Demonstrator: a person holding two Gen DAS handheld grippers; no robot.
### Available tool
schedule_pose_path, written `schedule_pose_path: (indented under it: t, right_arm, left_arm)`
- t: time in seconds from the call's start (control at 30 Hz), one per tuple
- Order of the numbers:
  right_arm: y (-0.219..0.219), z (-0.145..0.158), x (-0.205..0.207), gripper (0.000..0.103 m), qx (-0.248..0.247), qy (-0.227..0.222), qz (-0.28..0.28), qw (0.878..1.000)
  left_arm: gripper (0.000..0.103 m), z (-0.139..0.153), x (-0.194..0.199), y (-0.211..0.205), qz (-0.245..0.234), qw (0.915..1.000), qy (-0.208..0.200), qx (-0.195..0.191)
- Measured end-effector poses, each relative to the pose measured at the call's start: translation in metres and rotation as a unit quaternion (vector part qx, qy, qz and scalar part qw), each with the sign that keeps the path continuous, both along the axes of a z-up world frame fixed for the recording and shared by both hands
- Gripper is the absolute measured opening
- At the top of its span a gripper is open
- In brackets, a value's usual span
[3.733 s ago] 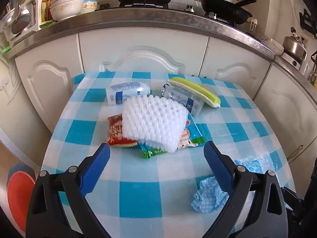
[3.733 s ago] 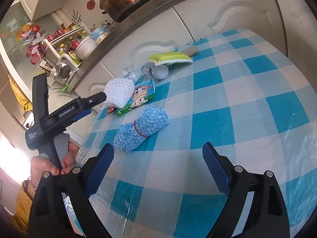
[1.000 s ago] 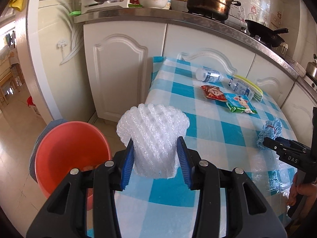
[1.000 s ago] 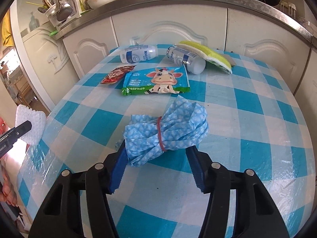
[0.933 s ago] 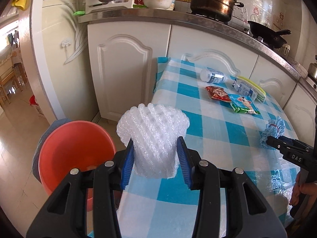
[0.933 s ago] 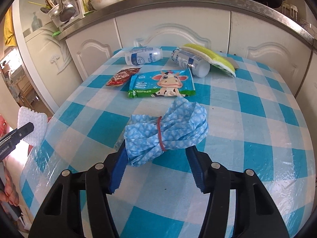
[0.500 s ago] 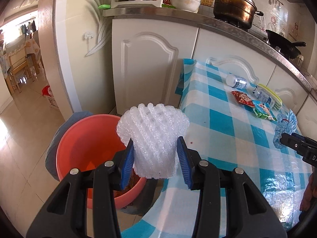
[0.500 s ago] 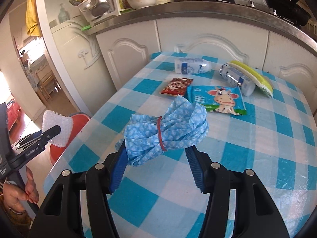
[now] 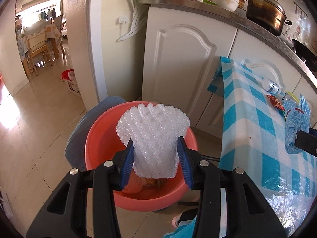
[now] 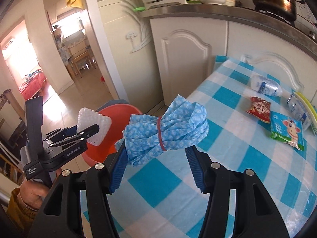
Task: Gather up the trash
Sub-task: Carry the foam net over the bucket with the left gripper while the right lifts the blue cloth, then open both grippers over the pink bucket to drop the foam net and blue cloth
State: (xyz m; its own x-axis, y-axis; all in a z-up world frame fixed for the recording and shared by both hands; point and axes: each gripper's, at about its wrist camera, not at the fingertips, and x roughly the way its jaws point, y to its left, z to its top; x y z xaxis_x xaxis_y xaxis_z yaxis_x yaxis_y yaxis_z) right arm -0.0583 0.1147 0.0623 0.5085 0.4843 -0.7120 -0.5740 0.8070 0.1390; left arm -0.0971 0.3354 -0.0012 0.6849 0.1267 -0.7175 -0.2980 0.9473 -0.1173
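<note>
A moment ago my left gripper (image 9: 156, 159) was over the edge of the desk (image 10: 227, 130); now it has swung out over the red bucket (image 9: 99, 138) on the floor, and my right gripper (image 10: 157, 170) has come along toward that side too. My left fingers (image 9: 126, 162) are clamped on the white foam net (image 9: 153, 136), which hangs right above the bucket. My right fingers (image 10: 118, 168) are clamped on the blue cloth bundle (image 10: 166, 130), up above the desk edge. I think neither one is in the bucket yet. Left on the desk are a white bottle (image 10: 265, 87), a red snack bag (image 10: 258, 109), a cow packet (image 10: 287, 130) and one more bottle (image 10: 299, 109) beside a yellow-green sponge (image 10: 309, 107). So most of the job is not done
</note>
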Motion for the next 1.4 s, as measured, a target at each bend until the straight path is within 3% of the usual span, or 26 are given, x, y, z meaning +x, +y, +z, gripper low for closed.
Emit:
schedule_pose_path:
  t: [0.43,0.87,1.0,1.03,1.17,1.4]
  right_arm:
    - [0.11,-0.022,0.009,0.058,-0.048,0.016,0.111,0.993]
    - [0.151,-0.053,0.021,0.066,-0.103,0.026,0.134,0.985]
    - [0.151,-0.058,0.024,0.079,-0.106,0.028,0.127,0.986]
    - [0.15,-0.059,0.024,0.083,-0.104,0.028,0.125,0.986]
    - [0.145,-0.059,0.024,0.084,-0.093,0.025,0.113,0.989]
    - [0.107,-0.044,0.026,0.088,-0.041,0.025,0.057,0.997]
  left_arm:
    - [0.045,-0.032,0.0,0.041,0.043,0.9985,0.033,-0.014]
    - [0.05,-0.055,0.008,0.048,0.054,0.9967,0.055,-0.023]
    - [0.062,-0.06,0.008,0.049,0.057,0.9963,0.06,-0.022]
    - [0.07,-0.06,0.007,0.049,0.06,0.9961,0.061,-0.022]
    - [0.085,-0.06,0.006,0.052,0.068,0.9955,0.064,-0.014]
    - [0.089,-0.046,0.008,0.04,0.062,0.9965,0.056,0.009]
